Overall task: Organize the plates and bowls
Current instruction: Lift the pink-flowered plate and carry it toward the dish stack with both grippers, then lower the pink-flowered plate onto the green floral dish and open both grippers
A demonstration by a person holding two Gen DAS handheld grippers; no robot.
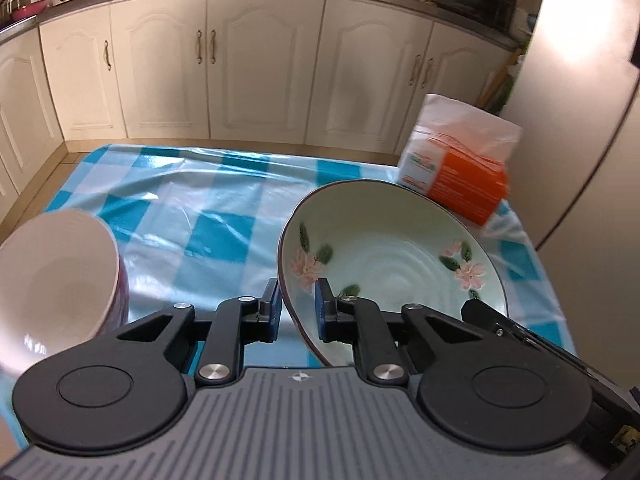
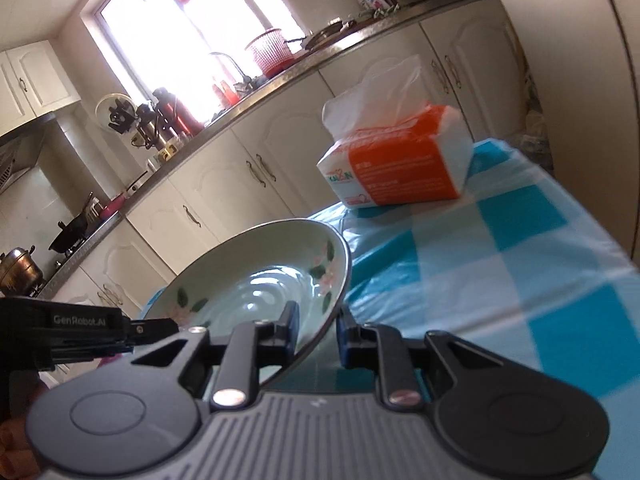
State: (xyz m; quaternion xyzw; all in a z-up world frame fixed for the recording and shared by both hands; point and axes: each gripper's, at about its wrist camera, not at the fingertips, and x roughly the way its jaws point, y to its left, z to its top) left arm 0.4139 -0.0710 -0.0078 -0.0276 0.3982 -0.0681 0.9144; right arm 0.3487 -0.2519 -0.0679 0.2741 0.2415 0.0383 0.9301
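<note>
indoors, checked blue tablecloth (image 1: 208, 216), cream cabinets (image 1: 264, 68), sunlit window (image 2: 180, 28)

The green flowered bowl (image 1: 392, 248) is glazed ceramic, glossy, with faint concentric ridges in its well that catch the light. The pink bowl (image 1: 52, 276) looks like smooth glazed ceramic too, with a bright glint inside. A shiny plastic checked tablecloth (image 1: 192, 208) covers the bench, wrinkled and reflective. The tissue pack (image 2: 396, 168) is wrapped in thin crinkled plastic film. The left gripper (image 1: 296, 308) has a matt black plastic body, ribbed grey housing and brushed metal pivot pins. The cabinet doors (image 1: 264, 60) look satin-painted, with metal handles.
</note>
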